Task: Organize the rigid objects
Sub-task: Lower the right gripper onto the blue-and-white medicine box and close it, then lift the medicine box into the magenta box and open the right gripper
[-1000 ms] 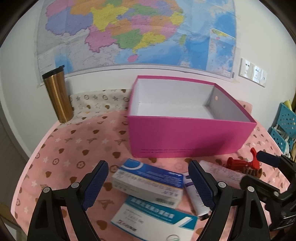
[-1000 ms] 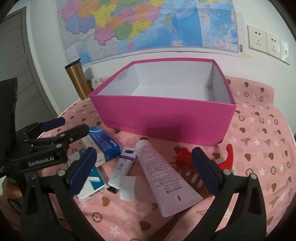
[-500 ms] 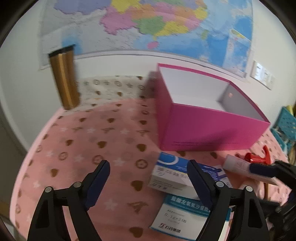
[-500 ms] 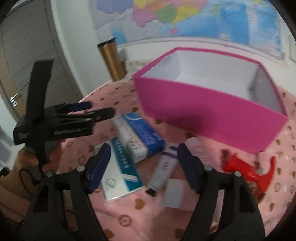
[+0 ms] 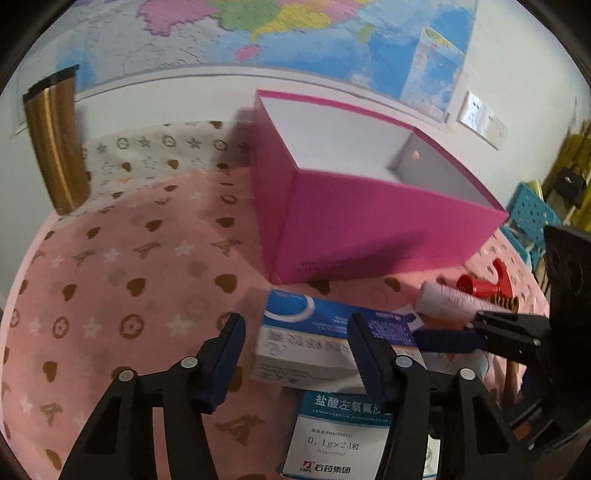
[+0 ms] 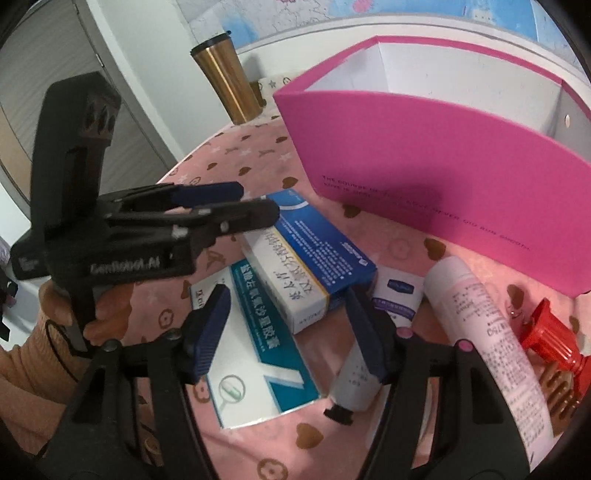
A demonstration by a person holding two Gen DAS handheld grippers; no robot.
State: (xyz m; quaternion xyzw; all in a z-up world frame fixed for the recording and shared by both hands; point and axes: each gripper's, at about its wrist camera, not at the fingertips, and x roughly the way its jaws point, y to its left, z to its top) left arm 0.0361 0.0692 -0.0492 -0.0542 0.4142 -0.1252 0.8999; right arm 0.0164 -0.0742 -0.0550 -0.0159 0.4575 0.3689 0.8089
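I see the pink box [image 5: 369, 236] beyond both sets of jaws, its white inside bare as far as I can see. On the pink patterned tabletop [image 5: 122, 280], the blue-and-white medicine carton [image 6: 306, 254] lies ahead of my right gripper [image 6: 288, 332], resting on the flat teal-and-white carton [image 6: 258, 350] between its jaws. My left gripper [image 5: 295, 354] frames the blue carton's left end. Both sets of jaws are closing and neither presses anything yet. Right of the right jaws lie a small white tube [image 6: 369, 369], a pale pink tube [image 6: 484, 339] and a red brush [image 6: 554, 339]. A gold tumbler [image 5: 55, 144] stands far left below the wall map [image 5: 295, 29]. Since a second ago both grippers have dropped nearer the cartons.
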